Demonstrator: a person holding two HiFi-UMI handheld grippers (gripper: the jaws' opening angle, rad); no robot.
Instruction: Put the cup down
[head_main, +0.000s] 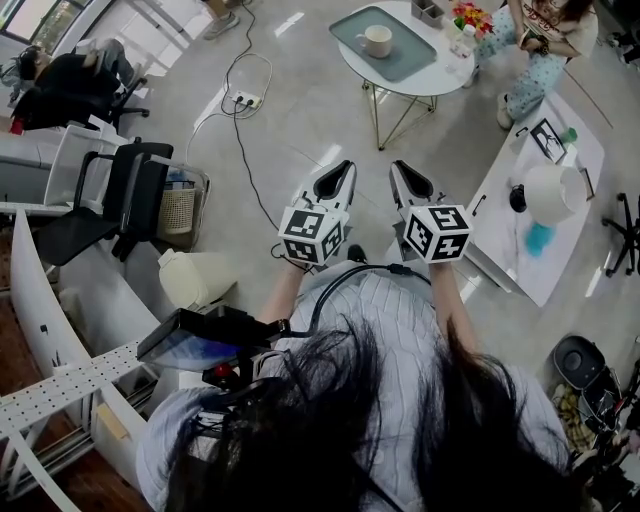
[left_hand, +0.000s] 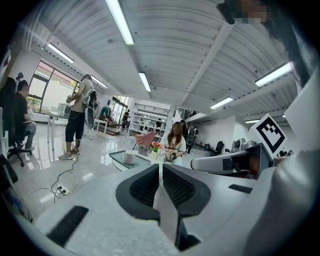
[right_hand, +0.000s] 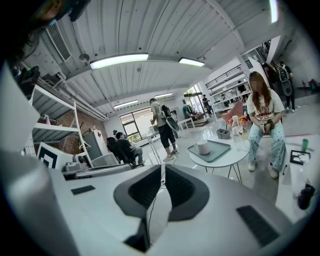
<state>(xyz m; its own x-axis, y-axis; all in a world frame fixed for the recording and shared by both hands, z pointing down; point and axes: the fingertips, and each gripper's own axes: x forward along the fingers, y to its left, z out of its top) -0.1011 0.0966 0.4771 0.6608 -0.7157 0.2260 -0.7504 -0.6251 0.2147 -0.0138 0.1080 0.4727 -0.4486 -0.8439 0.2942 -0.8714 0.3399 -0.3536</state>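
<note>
Both grippers clenched and empty, cup well apart on the far table

Left gripper (head_main: 343, 172) and right gripper (head_main: 402, 172) hold nothing; the cup (head_main: 377, 40) stands on a tray (head_main: 408, 62). It looks like stiff, breakable ceramic, probably light and best gripped across the rim or handle.

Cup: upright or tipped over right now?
Upright. The cup stands mouth-up on the grey tray on the round table, rim level in the head view and both gripper views.
</note>
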